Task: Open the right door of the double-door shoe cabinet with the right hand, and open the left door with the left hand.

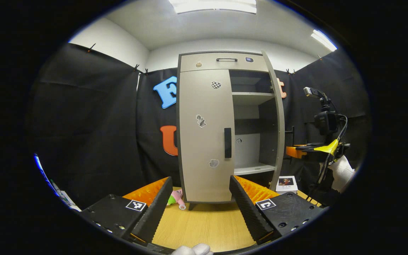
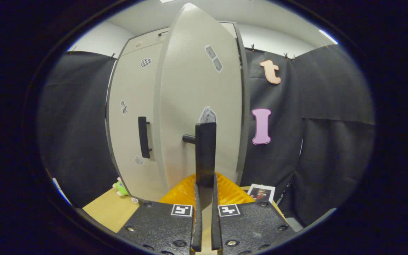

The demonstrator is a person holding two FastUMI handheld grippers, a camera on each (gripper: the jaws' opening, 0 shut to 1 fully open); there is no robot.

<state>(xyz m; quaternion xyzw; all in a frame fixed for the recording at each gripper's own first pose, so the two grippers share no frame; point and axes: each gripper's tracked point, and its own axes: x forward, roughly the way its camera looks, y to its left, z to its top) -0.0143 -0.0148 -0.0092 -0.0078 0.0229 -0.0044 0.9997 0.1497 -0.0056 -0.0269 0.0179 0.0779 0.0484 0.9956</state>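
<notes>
One door stands ajar: our right gripper (image 2: 204,198) clamps the right door's handle (image 2: 205,156), its lower end hidden; our left gripper (image 1: 197,202) gapes wide before the closed left door (image 1: 204,134).

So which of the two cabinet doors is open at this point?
The right door, swung out edge-on with the shelves exposed; the right gripper is shut on its handle. The left door sits closed and flat.

My left gripper view sits back over the table (image 1: 204,226), facing the shoe cabinet (image 1: 204,134) head-on. My right gripper view is close in — angled at the right door (image 2: 200,99) from its outer side. Both share the left door (image 2: 133,117) and its handle (image 1: 227,142).
</notes>
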